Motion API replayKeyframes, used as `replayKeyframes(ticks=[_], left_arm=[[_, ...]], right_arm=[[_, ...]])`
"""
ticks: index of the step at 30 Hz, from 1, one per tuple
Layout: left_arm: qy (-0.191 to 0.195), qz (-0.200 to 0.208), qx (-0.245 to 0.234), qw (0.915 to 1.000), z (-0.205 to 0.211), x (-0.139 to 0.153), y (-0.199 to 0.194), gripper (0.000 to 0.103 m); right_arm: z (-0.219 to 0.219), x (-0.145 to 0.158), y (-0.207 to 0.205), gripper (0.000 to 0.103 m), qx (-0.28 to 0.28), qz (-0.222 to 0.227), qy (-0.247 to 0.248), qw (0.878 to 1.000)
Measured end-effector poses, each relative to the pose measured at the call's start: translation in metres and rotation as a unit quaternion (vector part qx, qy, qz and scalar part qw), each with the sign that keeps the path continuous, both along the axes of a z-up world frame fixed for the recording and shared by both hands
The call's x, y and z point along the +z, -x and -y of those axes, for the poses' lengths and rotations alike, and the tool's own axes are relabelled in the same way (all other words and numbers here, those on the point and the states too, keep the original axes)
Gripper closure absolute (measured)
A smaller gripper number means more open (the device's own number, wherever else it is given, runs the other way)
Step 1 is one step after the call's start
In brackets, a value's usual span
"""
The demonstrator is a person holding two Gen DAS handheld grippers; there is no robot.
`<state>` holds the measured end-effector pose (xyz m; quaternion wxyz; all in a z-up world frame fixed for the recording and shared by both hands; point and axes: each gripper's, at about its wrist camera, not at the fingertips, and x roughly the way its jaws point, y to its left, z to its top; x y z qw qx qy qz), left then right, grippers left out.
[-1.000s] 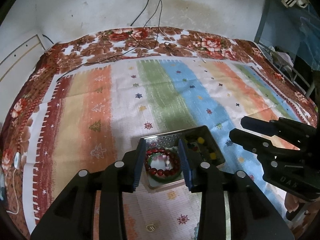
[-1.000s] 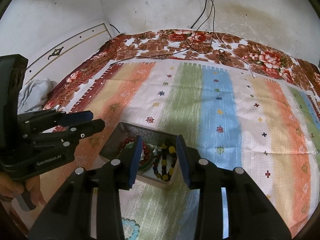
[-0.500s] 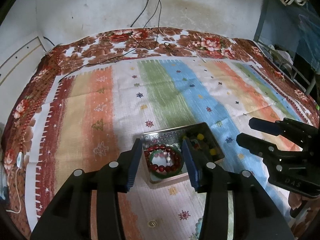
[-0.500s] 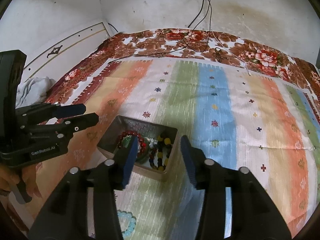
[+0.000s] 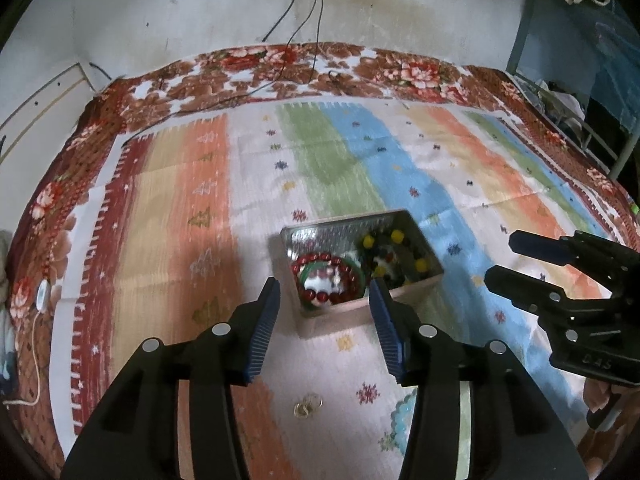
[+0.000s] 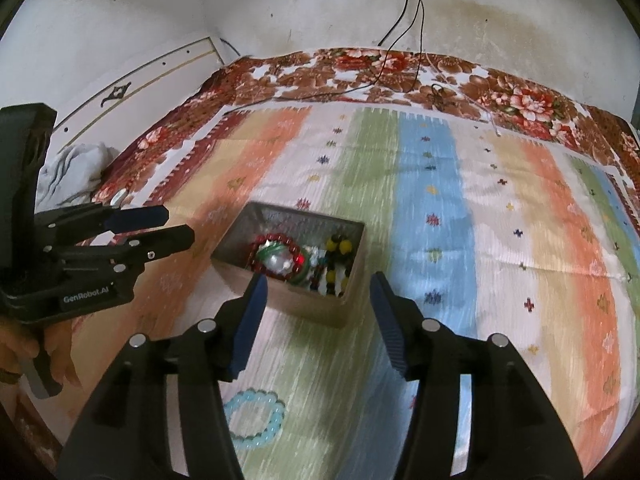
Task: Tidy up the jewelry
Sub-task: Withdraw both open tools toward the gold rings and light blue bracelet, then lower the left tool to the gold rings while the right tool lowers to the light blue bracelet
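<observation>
- Left gripper [image 5: 324, 320]: jaws opening with nothing between them, poised near the front of the metal tin [image 5: 400, 218].
- Small gold piece [image 5: 307, 405]: loose on the striped bedspread [image 5: 180, 208], on the near side of the tin between the left gripper's arms; it looks like the left side's next pick. Come down with one jaw on each side and close low, since it lies flat.
- Tin: already holds a red bead bracelet [image 5: 326, 276] on the left and a yellow-and-dark bead strand [image 5: 396, 256] on the right.
- Pale blue bead bracelet [image 6: 254, 418]: on the bedspread, nearer than the tin. Pinch one side of the ring.
- Right gripper [image 6: 316, 320]: jaws opening, empty, near the tin's front wall.
</observation>
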<state>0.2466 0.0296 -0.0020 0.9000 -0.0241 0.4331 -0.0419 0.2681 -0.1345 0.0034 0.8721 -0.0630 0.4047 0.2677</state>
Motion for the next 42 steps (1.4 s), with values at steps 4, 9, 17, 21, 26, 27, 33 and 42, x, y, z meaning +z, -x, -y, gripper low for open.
replayKeyframes(ticks=[4,9,17,21,26,27,33,42], left_arm=[[-0.002,-0.022,-0.001,0.9998,0.0,-0.009,0.008,0.056],[-0.003,-0.042,-0.002,0.9991,-0.001,-0.019,0.019,0.054],[-0.011,-0.086,-0.005,0.9963,0.001,-0.041,0.032,0.054],[-0.011,-0.103,-0.001,0.9946,-0.002,-0.049,0.034,0.054],[-0.014,-0.126,-0.001,0.9919,-0.003,-0.06,0.034,0.054],[-0.016,-0.129,-0.004,0.9915,-0.002,-0.062,0.034,0.054],[-0.02,-0.152,-0.009,0.9882,-0.001,-0.073,0.032,0.054],[-0.01,-0.184,-0.008,0.9829,-0.001,-0.092,0.03,0.054]], right_arm=[[-0.005,-0.002,0.015,0.047,0.009,-0.002,0.003,1.0],[-0.004,-0.013,0.032,0.046,0.012,-0.017,0.011,1.0],[-0.007,-0.035,0.051,0.046,0.02,-0.048,0.03,0.998],[-0.011,-0.05,0.056,0.046,0.024,-0.068,0.042,0.996],[-0.014,-0.068,0.061,0.046,0.034,-0.09,0.063,0.993],[-0.014,-0.07,0.062,0.046,0.035,-0.093,0.065,0.993],[-0.019,-0.08,0.063,0.046,0.047,-0.106,0.081,0.99],[-0.025,-0.098,0.065,0.046,0.061,-0.132,0.102,0.984]])
